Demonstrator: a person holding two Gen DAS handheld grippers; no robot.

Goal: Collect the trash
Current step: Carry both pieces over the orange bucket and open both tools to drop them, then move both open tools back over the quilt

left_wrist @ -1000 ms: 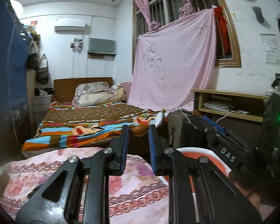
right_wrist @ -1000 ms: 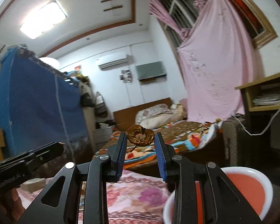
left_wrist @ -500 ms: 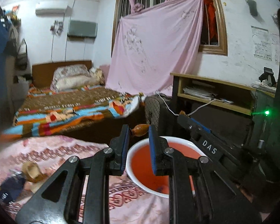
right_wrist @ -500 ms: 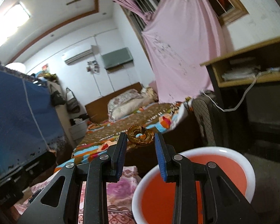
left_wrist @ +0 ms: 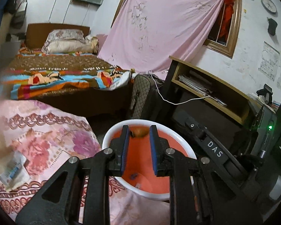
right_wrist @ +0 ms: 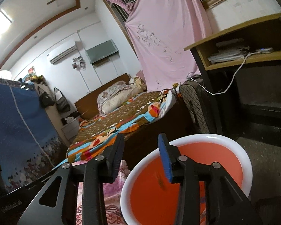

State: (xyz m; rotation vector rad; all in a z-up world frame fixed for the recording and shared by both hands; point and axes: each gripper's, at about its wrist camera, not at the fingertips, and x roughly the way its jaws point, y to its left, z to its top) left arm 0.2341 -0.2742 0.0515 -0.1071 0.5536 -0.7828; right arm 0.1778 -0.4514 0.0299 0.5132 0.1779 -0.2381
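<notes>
Brown scrap (left_wrist: 139, 131) between left hand-held gripper (left_wrist: 139, 131) tips, over basin (left_wrist: 110, 138).

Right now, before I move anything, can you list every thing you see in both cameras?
basin: one, white rim, red inside, beside the floral cloth
scrap: one, orange-brown, between the left tips, above the basin
floral cloth: one, pink, lower left
paper packet: one, pale, on the floral cloth
bed: one, brown with a striped cover, far left
pink sheet: one, hung over the window
desk: one, wood, papers on its shelf, right
white cable: one, hanging from the desk
clock: one, on the wall
left hand-held gripper: black, blue pads, shut on the scrap
right hand-held gripper: black, opening, nothing between its jaws
</notes>
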